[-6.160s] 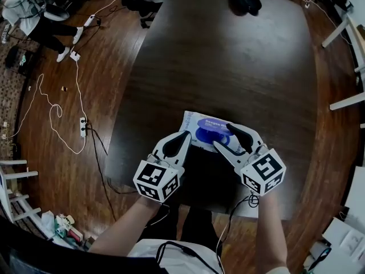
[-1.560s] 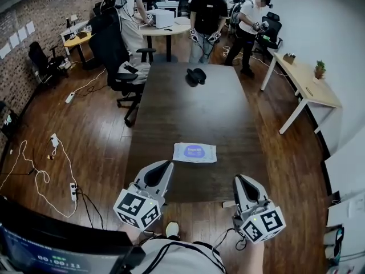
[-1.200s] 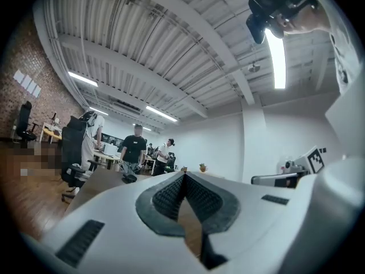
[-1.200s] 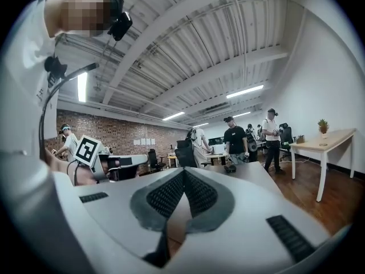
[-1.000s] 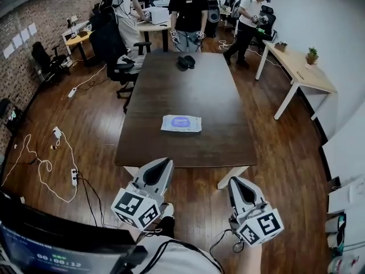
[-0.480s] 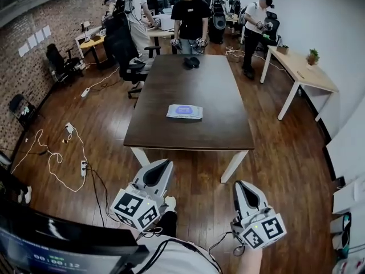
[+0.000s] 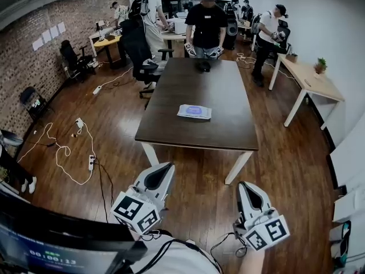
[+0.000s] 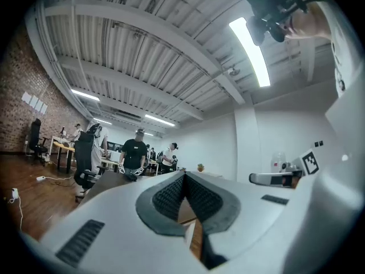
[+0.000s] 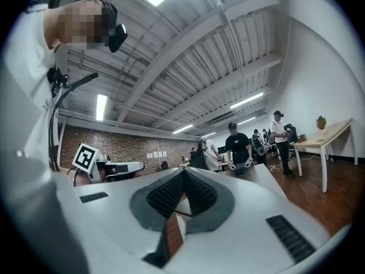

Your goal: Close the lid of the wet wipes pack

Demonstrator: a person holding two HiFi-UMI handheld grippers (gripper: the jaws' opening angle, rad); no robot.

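Wooden worktop [image 7: 222, 127] and wet wipes pack [image 7: 194, 111] have receded (task likely done); left gripper [image 7: 163, 172] and right gripper [image 7: 243, 190] pressed together, empty.

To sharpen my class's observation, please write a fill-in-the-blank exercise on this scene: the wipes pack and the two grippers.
1. The wet wipes pack lies flat on the dark ____.
2. The left gripper and the right gripper both have their jaws ____, with nothing between them.
3. Both grippers are held over the wooden ____, well short of the pack.
4. At the far end stands a person in a ____ T-shirt.

Missing words: table; shut; floor; black.
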